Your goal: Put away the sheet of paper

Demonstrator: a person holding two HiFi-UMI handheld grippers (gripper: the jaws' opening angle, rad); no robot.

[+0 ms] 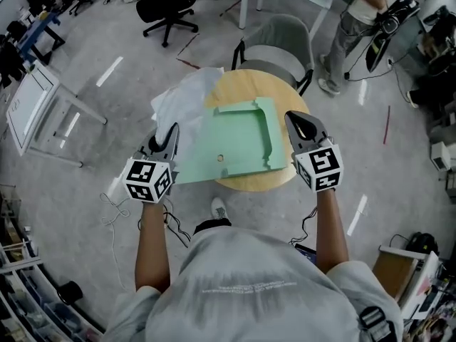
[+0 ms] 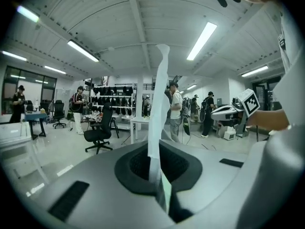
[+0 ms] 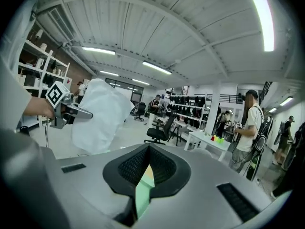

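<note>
Green sheet [image 1: 235, 144]: pale mint, flat and stiff-looking, held roughly level above the round wooden table [image 1: 239, 84]. Its far and right edges have stepped, notched outlines with a raised or folded strip. There is a small mark near its near-middle; hole or print, can't tell.

White sheet [image 1: 182, 98]: thin, crumpled and billowy. It sticks out past the green sheet's far-left corner and hangs partly off the table edge.

Left gripper [image 1: 173, 128]: jaws clenched. Its own view shows the white sheet edge-on, rising straight out of the pads, with a sliver of green pinched low beside it.

Right gripper [image 1: 292, 117]: jaws clenched on the green sheet's right edge; a green wedge sits between the pads in its own view.

Hard to read:
- The green sheet covers most of the tabletop, so only the far arc and the near rim show.
- How far the white sheet runs under or over the green one is hidden.
- Both gripper views show the sheets edge-on only, so no surface detail.
- A grey chair [image 1: 281, 48] behind the table is partly cut off by it.
- A standing person [image 1: 360, 13] at top right is cropped by the frame.
</note>
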